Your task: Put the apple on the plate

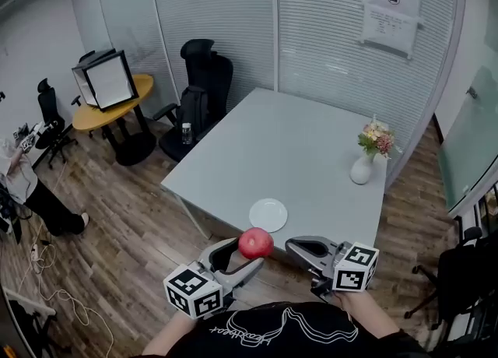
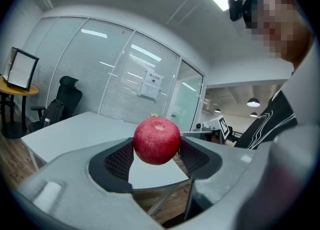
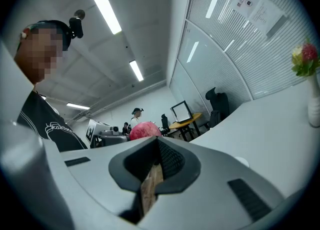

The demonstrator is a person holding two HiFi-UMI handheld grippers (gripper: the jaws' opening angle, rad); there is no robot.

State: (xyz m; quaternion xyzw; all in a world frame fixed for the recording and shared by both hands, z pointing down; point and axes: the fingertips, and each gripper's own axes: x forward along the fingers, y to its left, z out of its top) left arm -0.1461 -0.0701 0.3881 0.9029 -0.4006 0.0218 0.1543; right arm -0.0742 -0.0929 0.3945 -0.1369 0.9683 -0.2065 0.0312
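A red apple (image 1: 255,243) is held in the air, just off the near edge of the pale grey table (image 1: 311,154). My left gripper (image 1: 244,257) is shut on the apple (image 2: 156,140), with a black pad pressing each side. The small white plate (image 1: 268,215) lies empty on the table's near part, a little beyond the apple. My right gripper (image 1: 299,247) hovers to the right of the apple. It is shut (image 3: 156,149), with nothing between its jaws. In the right gripper view the apple (image 3: 145,130) shows behind the jaws and the plate (image 3: 242,162) is a small sliver.
A white vase of flowers (image 1: 362,163) stands near the table's right edge. Black office chairs (image 1: 204,84) sit at the far left corner, beside a yellow round table (image 1: 109,107) with a light box. A person (image 1: 27,185) stands at the far left on the wooden floor.
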